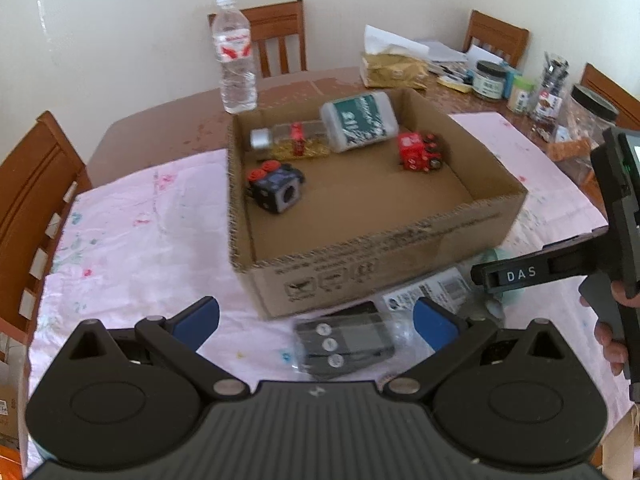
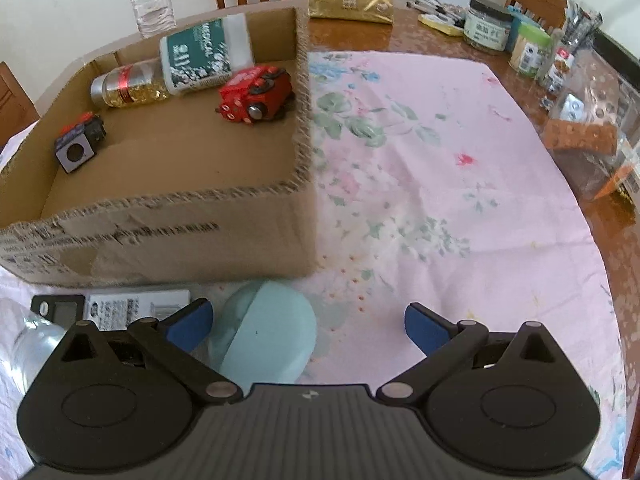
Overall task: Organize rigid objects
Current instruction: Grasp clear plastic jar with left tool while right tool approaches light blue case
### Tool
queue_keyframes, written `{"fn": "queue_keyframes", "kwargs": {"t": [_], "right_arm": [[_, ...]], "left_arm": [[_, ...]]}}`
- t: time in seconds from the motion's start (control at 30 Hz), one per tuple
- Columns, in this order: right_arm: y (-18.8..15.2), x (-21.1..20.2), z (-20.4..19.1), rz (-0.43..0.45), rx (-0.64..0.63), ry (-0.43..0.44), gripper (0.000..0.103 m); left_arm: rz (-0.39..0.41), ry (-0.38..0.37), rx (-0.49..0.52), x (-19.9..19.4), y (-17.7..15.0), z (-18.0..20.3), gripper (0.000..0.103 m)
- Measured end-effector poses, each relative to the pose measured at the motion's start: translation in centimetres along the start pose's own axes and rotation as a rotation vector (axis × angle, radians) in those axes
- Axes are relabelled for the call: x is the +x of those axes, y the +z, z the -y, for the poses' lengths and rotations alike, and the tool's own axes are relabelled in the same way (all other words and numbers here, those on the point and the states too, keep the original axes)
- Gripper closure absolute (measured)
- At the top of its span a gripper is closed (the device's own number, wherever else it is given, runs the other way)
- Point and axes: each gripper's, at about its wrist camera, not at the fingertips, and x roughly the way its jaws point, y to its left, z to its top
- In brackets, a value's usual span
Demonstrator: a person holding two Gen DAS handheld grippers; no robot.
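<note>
Room: a cream wall is standing behind a brown wooden table (image 2: pixel 420 36), with wooden chairs (image 1: pixel 280 36) sitting around it.
Cloth: a pink flowered tablecloth (image 2: pixel 440 200) is covering the near part of the table.
Box: an open cardboard box (image 1: pixel 380 256) is sitting on the cloth, left of centre in the right wrist view.
Clutter: a gold tissue pack (image 2: pixel 352 0), jars and clear containers are crowding the far right of the table.
Water bottle: a clear plastic bottle (image 1: pixel 236 56) is standing upright on bare wood just behind the box.
Left gripper: the left gripper (image 1: pixel 316 320) is hovering low over the cloth before the box, its blue-padded fingers spread wide and holding nothing.
Right gripper: the right gripper (image 2: pixel 308 324) is hovering beside the box's near right corner, fingers likewise wide apart and empty; in the left wrist view a hand (image 1: pixel 612 336) is gripping its handle.
White bottle: a white bottle with a green label (image 1: pixel 360 120) is lying on its side at the back of the box.
Gold bottle: a small silver-capped bottle of gold contents (image 1: pixel 292 140) is lying beside it, touching.
Red toy: a red toy vehicle (image 2: pixel 256 94) is sitting near the box's right wall.
Black cube: a black and grey cube (image 1: pixel 276 190) is resting near the left wall.
Timer: a black digital timer (image 1: pixel 344 344) in clear wrapping is lying on the cloth outside the box, between the left gripper's fingers.
Teal object: a pale teal round object (image 2: pixel 268 336) is lying just before the box, nearer the right gripper's left finger.
</note>
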Motion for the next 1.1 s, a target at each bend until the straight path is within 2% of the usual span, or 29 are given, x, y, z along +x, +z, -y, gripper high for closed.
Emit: {"fn": "queue_keyframes", "kwargs": {"t": [0.23, 0.47, 0.87, 1.0, 1.03, 1.1], "right_arm": [[-1.3, -0.2, 1.5, -0.003, -0.05, -0.045, 0.0], [-1.4, -0.3, 2.1, -0.004, -0.071, -0.031, 0.0], [-1.8, -0.5, 2.1, 0.024, -0.083, -0.025, 0.0], [-2.1, -0.5, 2.2, 0.044, -0.092, -0.019, 0.0], [-2.1, -0.5, 2.2, 0.05, -0.093, -0.018, 0.0], [-2.3, -0.6, 2.2, 0.064, -0.096, -0.017, 0.0]], "left_arm": [[-0.03, -0.019, 0.013, 0.5, -0.6, 1.1, 0.001], [-0.062, -0.035, 0.001, 1.1, -1.5, 1.4, 0.001], [-0.069, 0.004, 0.021, 3.1, -2.1, 2.3, 0.001], [-0.072, -0.012, -0.01, 3.2, -2.2, 2.1, 0.007], [-0.076, -0.019, -0.017, 3.2, -2.3, 2.0, 0.012], [-0.076, -0.016, -0.03, 3.2, -2.3, 2.0, 0.012]]}}
